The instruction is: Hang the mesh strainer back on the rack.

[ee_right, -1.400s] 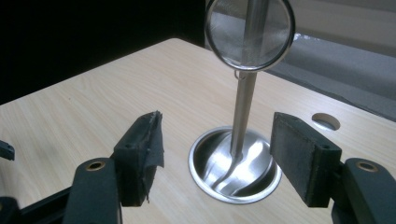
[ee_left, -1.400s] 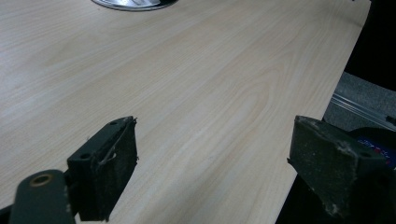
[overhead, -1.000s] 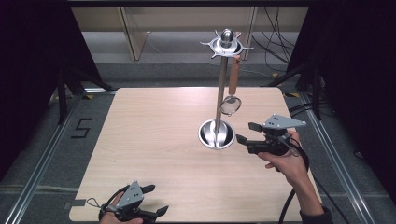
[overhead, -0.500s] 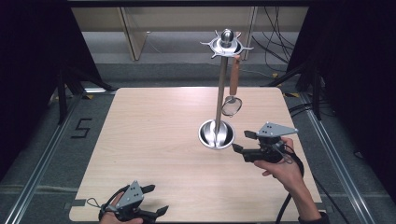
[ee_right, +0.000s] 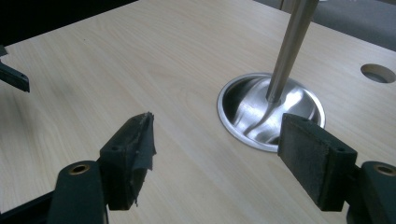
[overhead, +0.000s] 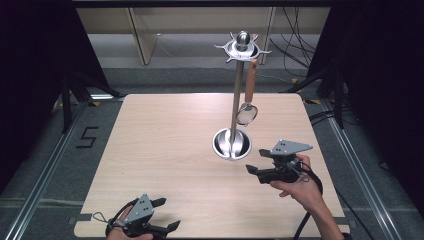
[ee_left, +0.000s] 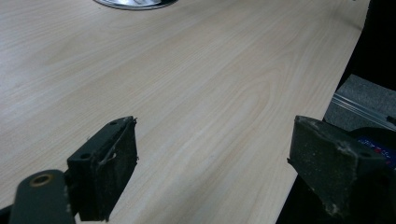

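Pale wood table [overhead: 165, 150], bare but for a steel stand [overhead: 235, 107] right of centre: round dished base, thin upright pole, hooked crown. On a hook just right of the pole, a small strainer [overhead: 247, 111] with a wooden handle, hanging clear of the base. Probably light and rigid, mesh easily dented; best taken by the handle. Right tongs [overhead: 257, 169] just right of the base, held level in the hand, released and empty, aimed at the base. Left tongs [overhead: 166, 216] well apart from the stand, low at the table's near edge, likewise released.
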A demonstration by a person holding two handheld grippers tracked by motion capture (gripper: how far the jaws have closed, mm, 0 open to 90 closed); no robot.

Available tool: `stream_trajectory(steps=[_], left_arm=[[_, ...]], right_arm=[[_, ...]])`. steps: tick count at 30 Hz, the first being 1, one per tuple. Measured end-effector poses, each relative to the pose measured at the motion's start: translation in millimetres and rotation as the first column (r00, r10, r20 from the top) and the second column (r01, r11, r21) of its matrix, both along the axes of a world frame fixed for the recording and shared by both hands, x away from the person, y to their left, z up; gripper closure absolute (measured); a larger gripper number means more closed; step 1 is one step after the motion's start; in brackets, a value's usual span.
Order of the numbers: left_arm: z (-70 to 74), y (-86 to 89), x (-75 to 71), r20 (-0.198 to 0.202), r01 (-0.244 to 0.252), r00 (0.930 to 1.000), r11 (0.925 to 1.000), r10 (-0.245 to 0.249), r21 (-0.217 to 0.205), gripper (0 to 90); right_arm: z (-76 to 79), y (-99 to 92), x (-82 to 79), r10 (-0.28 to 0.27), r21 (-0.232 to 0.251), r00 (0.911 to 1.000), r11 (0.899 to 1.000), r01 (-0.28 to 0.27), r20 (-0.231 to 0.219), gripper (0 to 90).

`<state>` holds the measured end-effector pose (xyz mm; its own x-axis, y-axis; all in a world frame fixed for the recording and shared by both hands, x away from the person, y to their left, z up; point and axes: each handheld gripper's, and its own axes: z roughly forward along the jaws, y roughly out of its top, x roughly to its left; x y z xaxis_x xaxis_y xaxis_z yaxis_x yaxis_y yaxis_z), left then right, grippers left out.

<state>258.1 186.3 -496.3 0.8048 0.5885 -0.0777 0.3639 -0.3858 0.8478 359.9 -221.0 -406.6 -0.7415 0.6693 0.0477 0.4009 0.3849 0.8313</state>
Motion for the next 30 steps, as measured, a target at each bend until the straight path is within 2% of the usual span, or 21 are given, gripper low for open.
stream_trajectory(steps=[3,4,5,6,7,8,10,13,15,16,17,18,19,22,23,24,25,26,27,29,30], left_arm=[[-0.1,-0.2,-0.3,0.000,-0.001,1.0000,1.0000,0.001,0.000,14.7],[-0.2,-0.2,-0.2,0.001,-0.002,1.0000,1.0000,0.002,0.001,14.7],[-0.1,-0.2,-0.2,0.002,-0.001,1.0000,1.0000,0.001,0.001,14.7],[-0.1,-0.1,0.0,0.003,0.000,1.0000,1.0000,0.000,0.002,14.7],[-0.5,-0.4,0.1,0.005,0.000,1.0000,1.0000,0.000,-0.005,14.7],[-0.1,-0.1,0.0,0.003,0.000,1.0000,1.0000,0.000,0.003,14.7],[-0.2,-0.2,-0.2,0.001,-0.001,1.0000,1.0000,0.001,0.000,14.7],[-0.1,-0.2,-0.2,0.000,-0.001,1.0000,1.0000,0.001,0.000,14.7],[-0.1,-0.2,-0.2,0.000,-0.001,1.0000,1.0000,0.001,0.000,14.7],[-0.1,-0.2,-0.2,0.000,-0.001,1.0000,1.0000,0.001,0.000,14.7],[-0.1,-0.2,-0.3,0.000,-0.001,1.0000,1.0000,0.001,0.000,14.7],[-0.2,-0.6,-0.4,-0.001,-0.003,1.0000,1.0000,0.003,-0.005,14.7],[-1.0,-2.5,-1.4,-0.010,-0.011,0.9999,0.9994,0.010,-0.033,14.7],[-1.2,-2.6,-1.4,-0.008,-0.010,0.9999,0.9994,0.010,-0.034,14.7],[-1.3,-2.8,-1.4,-0.009,-0.011,0.9999,0.9993,0.010,-0.036,14.7],[-0.8,-0.6,0.4,0.009,0.002,1.0000,1.0000,-0.002,-0.001,14.7],[-0.4,0.0,0.8,0.014,0.005,0.9999,1.0000,-0.005,0.009,14.7],[-0.9,-2.2,-1.3,-0.007,-0.008,0.9999,0.9996,0.008,-0.027,14.7],[-1.1,-2.8,-1.6,-0.011,-0.012,0.9999,0.9993,0.011,-0.036,14.7],[-1.4,-2.9,-1.5,-0.009,-0.012,0.9999,0.9992,0.012,-0.038,14.7],[-1.1,-1.9,-0.8,-0.004,-0.007,1.0000,0.9997,0.007,-0.022,14.7]], right_arm=[[-3.6,-1.3,-2.5,0.002,0.003,1.0000,1.000,-0.002,0.001,28.3],[-4.4,-1.9,-3.7,0.008,0.001,0.9998,1.000,-0.008,-0.016,28.3],[-6.4,-2.4,-3.6,0.010,0.005,0.9999,1.000,-0.010,-0.003,28.3],[-7.4,-2.5,-5.9,0.000,0.002,0.9997,1.000,0.000,-0.026,28.3],[-9.4,-3.4,-5.1,0.007,-0.002,0.9998,1.000,-0.007,-0.018,28.3],[-11.3,-2.4,-8.0,-0.008,0.004,0.9989,1.000,0.008,-0.045,28.3],[-15.4,-4.1,-6.1,0.005,-0.009,0.9996,1.000,-0.005,-0.029,28.3],[-20.1,-3.8,-7.9,0.003,-0.012,0.9989,1.000,-0.004,-0.048,28.3],[-22.3,-4.9,-7.2,0.020,-0.021,0.9991,1.000,-0.021,-0.037,28.3],[-23.0,-3.3,-10.9,-0.002,-0.002,0.9971,1.000,0.002,-0.076,28.3],[-24.9,-4.1,-9.2,0.018,-0.007,0.9982,1.000,-0.018,-0.057,28.2],[-25.6,-4.6,-9.1,0.021,-0.008,0.9978,1.000,-0.022,-0.063,28.2],[-27.5,-4.0,-10.7,0.008,-0.002,0.9977,1.000,-0.009,-0.067,28.2],[-30.8,-4.6,-11.7,0.013,-0.009,0.9967,1.000,-0.013,-0.081,28.1],[-32.7,-5.7,-10.2,0.018,-0.017,0.9979,1.000,-0.019,-0.062,28.1],[-33.8,-5.2,-11.9,0.017,-0.013,0.9964,1.000,-0.018,-0.083,28.0],[-35.2,-6.0,-11.6,0.011,-0.018,0.9968,1.000,-0.012,-0.079,28.0],[-36.2,-5.2,-13.3,0.003,-0.010,0.9961,1.000,-0.004,-0.088,28.0],[-37.1,-6.7,-12.2,0.012,-0.020,0.9965,1.000,-0.014,-0.083,27.9],[-39.0,-6.4,-14.5,0.003,-0.003,0.9963,1.000,-0.003,-0.086,27.8],[-39.5,-6.5,-15.9,-0.002,0.002,0.9943,1.000,0.002,-0.106,27.7]])
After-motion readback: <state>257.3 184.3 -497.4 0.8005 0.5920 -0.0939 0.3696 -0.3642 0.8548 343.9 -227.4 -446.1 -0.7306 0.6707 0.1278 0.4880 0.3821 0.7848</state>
